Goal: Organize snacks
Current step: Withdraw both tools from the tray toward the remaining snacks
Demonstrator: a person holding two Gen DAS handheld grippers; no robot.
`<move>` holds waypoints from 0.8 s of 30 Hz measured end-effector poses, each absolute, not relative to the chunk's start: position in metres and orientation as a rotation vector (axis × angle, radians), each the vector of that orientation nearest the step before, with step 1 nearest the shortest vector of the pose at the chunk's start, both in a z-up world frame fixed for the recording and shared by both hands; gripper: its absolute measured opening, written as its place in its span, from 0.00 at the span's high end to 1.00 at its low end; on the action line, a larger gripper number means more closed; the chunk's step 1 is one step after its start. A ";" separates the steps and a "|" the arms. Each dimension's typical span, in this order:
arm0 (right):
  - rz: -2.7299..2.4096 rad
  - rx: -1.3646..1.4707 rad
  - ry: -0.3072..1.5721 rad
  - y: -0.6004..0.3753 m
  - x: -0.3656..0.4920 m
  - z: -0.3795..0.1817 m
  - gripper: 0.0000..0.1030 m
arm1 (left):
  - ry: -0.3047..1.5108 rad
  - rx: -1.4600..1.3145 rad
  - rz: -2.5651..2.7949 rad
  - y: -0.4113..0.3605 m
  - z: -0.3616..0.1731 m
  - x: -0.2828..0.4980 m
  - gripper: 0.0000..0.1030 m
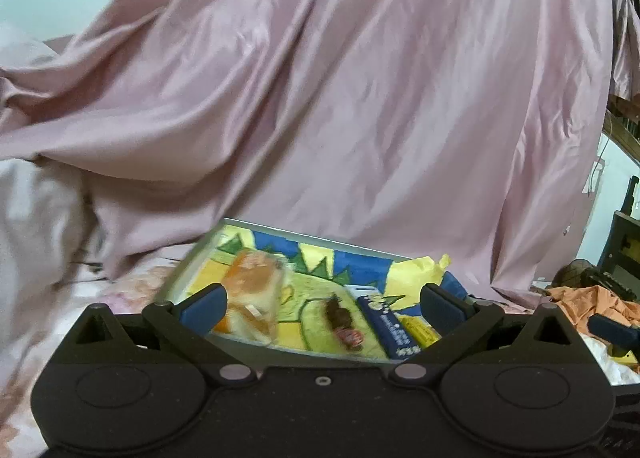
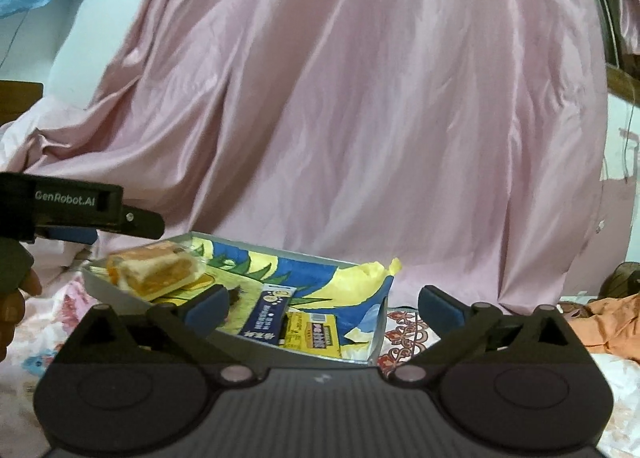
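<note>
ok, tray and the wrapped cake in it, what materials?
Tray: looks like thin grey card or plastic, with plain matte walls and a printed floor. Wrapped cake: soft sponge in clear glossy film; highlights show on the wrap.

Bed w/ floral sheet (image 2: 404, 332): grey tray (image 2: 378, 334) sits on it, orange cloth (image 2: 600, 314) at right.

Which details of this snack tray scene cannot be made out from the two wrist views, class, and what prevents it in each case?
- Wrapped cake: motion-blurred in the left wrist view; label unreadable.
- Dark blue packet: print too small to read; lower end hidden behind the right gripper body.
- Yellow packet: mostly hidden by a finger of the left gripper.
- Tray: near rim hidden by the gripper bodies in both views.
</note>
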State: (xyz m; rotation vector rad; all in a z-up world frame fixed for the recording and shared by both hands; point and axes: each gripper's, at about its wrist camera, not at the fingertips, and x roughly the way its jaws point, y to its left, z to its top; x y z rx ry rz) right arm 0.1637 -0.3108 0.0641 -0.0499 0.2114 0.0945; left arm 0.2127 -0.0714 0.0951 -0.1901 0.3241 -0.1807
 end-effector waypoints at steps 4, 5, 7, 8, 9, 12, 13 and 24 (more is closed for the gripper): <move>0.104 -0.042 0.196 -0.303 0.137 0.071 0.00 | 0.321 -0.189 -0.167 -0.058 0.094 0.183 0.01; 0.107 -0.039 0.195 -0.302 0.132 0.072 0.00 | 0.327 -0.191 -0.167 -0.055 0.093 0.177 0.01; 0.112 -0.035 0.196 -0.298 0.120 0.073 0.00 | 0.335 -0.191 -0.164 -0.049 0.090 0.163 0.01; 0.113 -0.035 0.199 -0.296 0.114 0.074 0.00 | 0.338 -0.191 -0.158 -0.046 0.088 0.154 0.01; 0.115 -0.037 0.204 -0.293 0.108 0.074 0.00 | 0.341 -0.190 -0.153 -0.043 0.086 0.147 0.01; 0.125 -0.048 0.215 -0.286 0.090 0.071 0.00 | 0.354 -0.180 -0.144 -0.035 0.078 0.125 0.01; 0.128 -0.051 0.224 -0.283 0.084 0.069 0.00 | 0.359 -0.174 -0.142 -0.033 0.075 0.120 0.01; 0.131 -0.077 0.371 -0.251 0.029 0.037 0.00 | 0.462 -0.108 -0.139 -0.020 0.032 0.069 0.01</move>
